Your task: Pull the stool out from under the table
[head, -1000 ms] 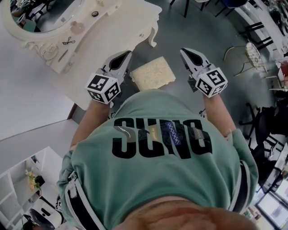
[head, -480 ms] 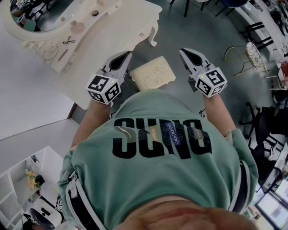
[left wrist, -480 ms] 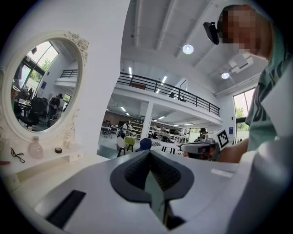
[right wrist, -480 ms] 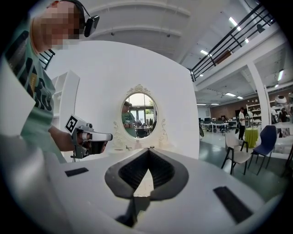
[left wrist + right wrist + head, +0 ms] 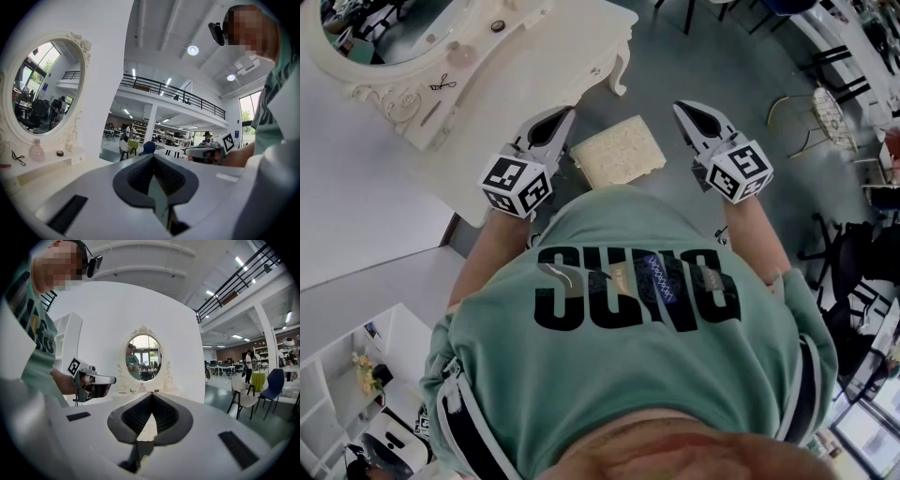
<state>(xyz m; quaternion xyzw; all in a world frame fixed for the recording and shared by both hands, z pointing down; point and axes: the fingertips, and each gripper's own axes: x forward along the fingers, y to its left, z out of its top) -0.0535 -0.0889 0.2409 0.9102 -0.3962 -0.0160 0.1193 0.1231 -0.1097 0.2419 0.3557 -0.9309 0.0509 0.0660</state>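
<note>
The stool, with a square cream cushion, stands on the grey floor just in front of the person's body, beside the white dressing table and clear of its top. My left gripper hovers level at the stool's left edge. My right gripper hovers to the stool's right. Both are shut with nothing between the pads, as the left gripper view and the right gripper view show. Neither touches the stool.
An oval mirror stands on the dressing table with small items by it. A carved table leg stands just beyond the stool. Chairs stand on the open floor to the right, a gold-framed chair further out.
</note>
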